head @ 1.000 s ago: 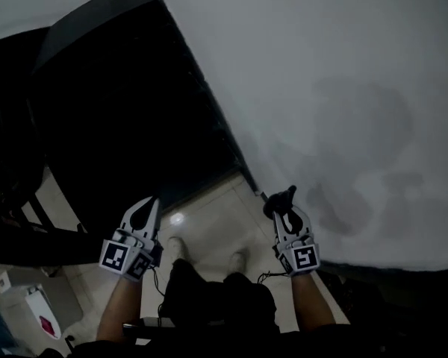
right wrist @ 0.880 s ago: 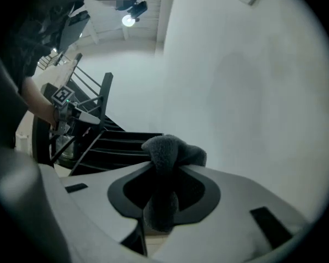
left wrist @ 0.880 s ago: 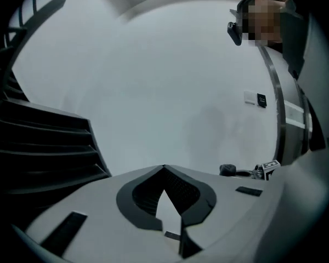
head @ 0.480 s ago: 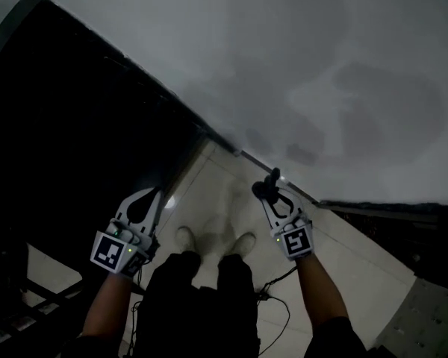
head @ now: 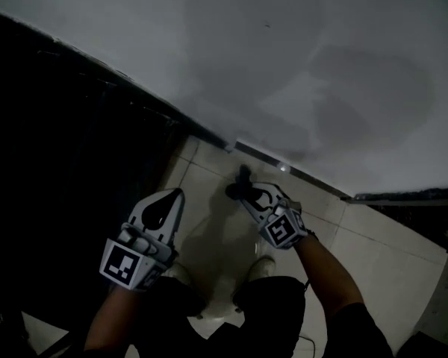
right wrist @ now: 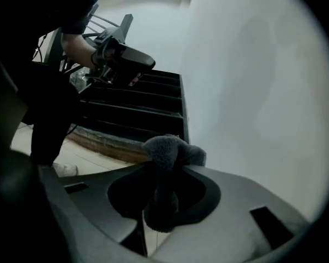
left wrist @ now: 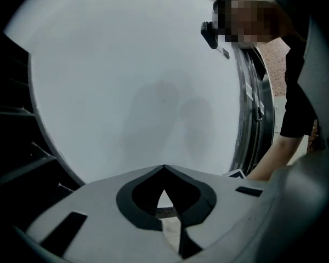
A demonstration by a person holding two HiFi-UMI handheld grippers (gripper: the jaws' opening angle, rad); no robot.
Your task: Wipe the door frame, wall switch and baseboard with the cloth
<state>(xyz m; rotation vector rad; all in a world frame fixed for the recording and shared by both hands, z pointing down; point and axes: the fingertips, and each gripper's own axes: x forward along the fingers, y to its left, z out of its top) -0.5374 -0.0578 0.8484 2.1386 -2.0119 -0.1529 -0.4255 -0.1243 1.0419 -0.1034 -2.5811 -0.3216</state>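
The right gripper (head: 246, 194) clamps a dark cloth (head: 237, 185) at its tips, near the base of the white wall (head: 321, 58) and above the tiled floor (head: 209, 237). The left gripper (head: 176, 197), its jaws together, is held beside a dark panel (head: 75, 148).

Pale floor tiles (head: 373, 248) and a light shoe (head: 264, 264) beneath the right claw (head: 243, 191); dark slatted structure (head: 75, 140) left of the left claw (head: 179, 194).
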